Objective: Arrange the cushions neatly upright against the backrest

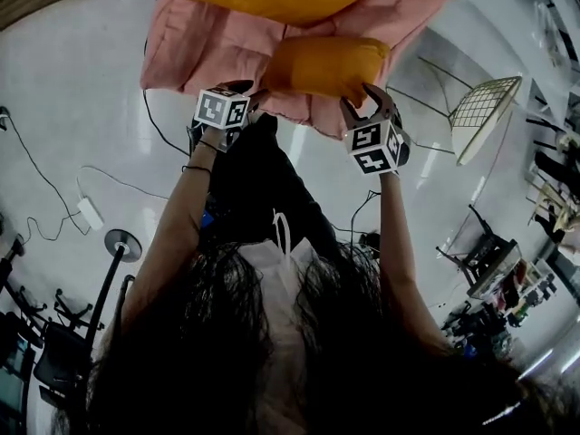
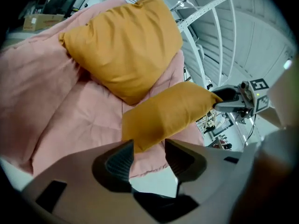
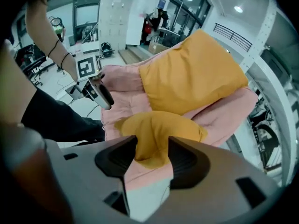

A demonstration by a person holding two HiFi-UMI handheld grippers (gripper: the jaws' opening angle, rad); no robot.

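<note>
Fingers (image 2: 119, 160) of your left gripper (image 2: 148, 148) and right gripper (image 3: 152, 148) are open round the small cushion (image 2: 168, 113); squeeze, then stand it up.

The back cushion (image 2: 124, 45) and front cushion (image 2: 168, 113) are matt mustard cloth; the pink cover (image 2: 60, 106) is soft quilted fabric; the floor (image 1: 82, 107) is glossy.
</note>
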